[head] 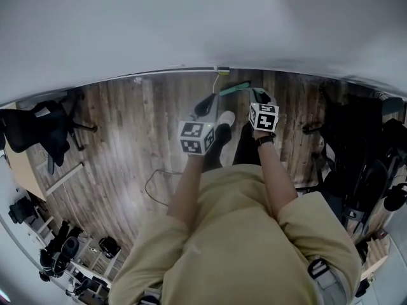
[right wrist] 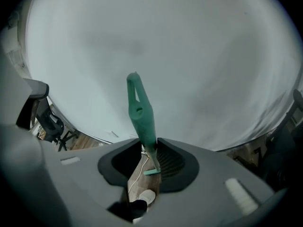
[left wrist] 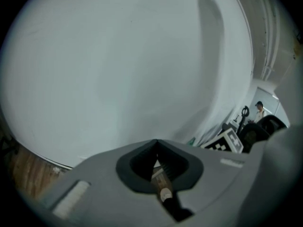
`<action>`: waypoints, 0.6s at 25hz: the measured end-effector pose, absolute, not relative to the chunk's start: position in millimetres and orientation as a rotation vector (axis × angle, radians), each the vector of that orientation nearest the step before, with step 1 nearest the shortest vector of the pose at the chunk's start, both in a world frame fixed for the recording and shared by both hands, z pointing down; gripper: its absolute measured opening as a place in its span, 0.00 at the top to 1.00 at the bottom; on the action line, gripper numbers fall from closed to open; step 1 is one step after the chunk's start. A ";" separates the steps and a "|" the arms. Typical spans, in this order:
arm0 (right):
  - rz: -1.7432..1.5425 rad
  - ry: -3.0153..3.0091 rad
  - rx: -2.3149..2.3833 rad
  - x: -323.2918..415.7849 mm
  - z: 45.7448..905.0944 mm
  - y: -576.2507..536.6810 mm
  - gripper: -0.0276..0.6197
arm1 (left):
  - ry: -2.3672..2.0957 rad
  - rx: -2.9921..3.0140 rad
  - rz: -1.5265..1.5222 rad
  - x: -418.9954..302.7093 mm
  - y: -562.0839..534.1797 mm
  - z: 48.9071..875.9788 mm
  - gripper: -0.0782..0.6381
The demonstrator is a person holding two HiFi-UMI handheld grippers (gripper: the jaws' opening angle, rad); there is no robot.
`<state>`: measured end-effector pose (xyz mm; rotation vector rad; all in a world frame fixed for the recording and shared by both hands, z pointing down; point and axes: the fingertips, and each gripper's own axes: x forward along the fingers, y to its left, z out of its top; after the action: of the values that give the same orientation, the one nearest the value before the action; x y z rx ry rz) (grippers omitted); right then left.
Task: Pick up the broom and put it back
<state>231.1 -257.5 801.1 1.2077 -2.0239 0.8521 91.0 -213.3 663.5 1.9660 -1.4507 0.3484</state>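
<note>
Half done approx: right gripper (right wrist: 149, 144) clamped on broom (right wrist: 141, 111) handle nr wall (right wrist: 199, 56); left gripper (left wrist: 156, 144) pinched closed, empty. Putting it back not yet done.

No readable text anywhere (the cubes (head: 197, 137) bear only square markers).

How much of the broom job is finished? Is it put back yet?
Not yet. Done: the broom is grabbed, with the right claw shut on its green handle. In hand: it is held upright near the white wall. To do: set it in its place and let go. The left claw is shut and empty.
</note>
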 end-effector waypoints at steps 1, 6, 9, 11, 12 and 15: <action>0.854 -2.027 1.200 227.2 803.7 -262.0 0.80 | -1.453 1.959 0.349 90.3 -212.1 664.3 0.89; 0.823 -2.085 1.194 208.0 815.1 -290.5 0.80 | -1.444 1.937 0.368 94.9 -205.9 673.8 0.89; 0.776 -2.122 1.150 195.9 822.2 -314.2 0.81 | -1.450 1.919 0.364 96.5 -204.9 680.9 0.89; 0.751 -2.136 1.128 189.5 824.8 -328.9 0.81 | -1.455 1.904 0.363 95.1 -204.3 685.4 0.89; 0.743 -2.140 1.120 186.8 825.8 -335.3 0.81 | -1.455 1.899 0.367 94.5 -204.0 687.5 0.89; 0.736 -2.151 1.098 177.9 828.2 -349.8 0.81 | -1.460 1.891 0.385 91.4 -203.2 690.7 0.89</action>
<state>177.9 -349.8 828.2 1.0984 -2.1511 0.7361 91.4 -203.2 690.7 1.8907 -1.4596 0.3850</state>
